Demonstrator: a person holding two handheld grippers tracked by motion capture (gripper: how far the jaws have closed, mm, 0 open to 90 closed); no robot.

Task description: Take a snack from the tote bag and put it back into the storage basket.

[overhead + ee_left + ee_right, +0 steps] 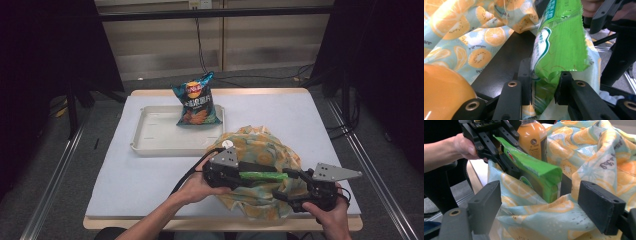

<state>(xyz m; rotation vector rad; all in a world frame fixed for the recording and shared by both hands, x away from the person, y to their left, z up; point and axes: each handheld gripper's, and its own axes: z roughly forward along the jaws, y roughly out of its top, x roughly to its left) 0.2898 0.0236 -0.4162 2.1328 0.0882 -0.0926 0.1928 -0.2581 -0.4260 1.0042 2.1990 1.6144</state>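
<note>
Pale blue tabletop [150, 170] in a dim, curtained room: a glossy green snack packet [262, 175] hangs level above a fruit-print cloth bag [265, 145], its long axis running from the left gripper [235, 175] toward the right gripper [300, 186]. The left gripper's jaws are clamped on the packet's crimped end, the film buckling between the black pads in the left gripper view [544, 82]. The packet's free end points at the right gripper, whose jaws stand wide apart around it and the bag's gathered cloth beneath, touching neither in the right gripper view [541, 182]. That hand is the nearer one to the free end, so a handover or a push down into the bag looks likely to fall to it. Soft, crumpled fabric printed with orange and kiwi slices mounds up around an orange juice bottle [532, 137] standing inside the bag. Farther back, a shallow white tray [150, 140] holds a blue crisp bag [196, 102], propped upright and well apart from the grippers.
</note>
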